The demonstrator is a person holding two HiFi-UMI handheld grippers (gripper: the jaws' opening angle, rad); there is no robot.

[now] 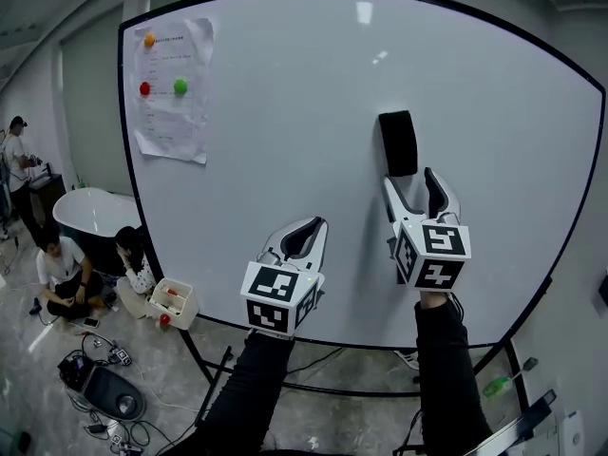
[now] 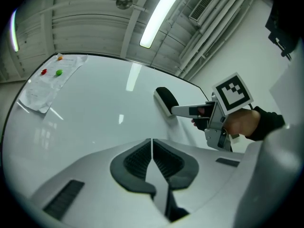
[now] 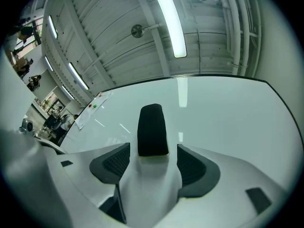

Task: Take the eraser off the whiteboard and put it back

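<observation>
The eraser (image 1: 398,142) is on the whiteboard (image 1: 285,112) – a black block stuck upright on the white surface, right of the board's middle. My right gripper (image 1: 413,186) is raised just below it, jaws pointing up at its lower end. In the right gripper view those jaws stand wide apart, with the eraser (image 3: 152,129) straight ahead in line with the gap. Its near end sits at the mouth of the opening, and both dark ribbed pads (image 3: 116,160) are clear of its sides, so I have hold of nothing there.

My left gripper (image 1: 306,228) hangs lower and to the left, in front of the bare board. Its jaws are pressed together – in the left gripper view the two pads (image 2: 137,158) meet along one thin line with nothing between them. That view also looks across the whiteboard (image 2: 95,103) to the eraser (image 2: 166,100), with the right gripper (image 2: 178,111) reaching up just under it and my hand (image 2: 242,123) behind its marker cube.

A sheet of paper (image 1: 171,88) is pinned near the board's upper left corner by an orange, a red and a green magnet.
</observation>
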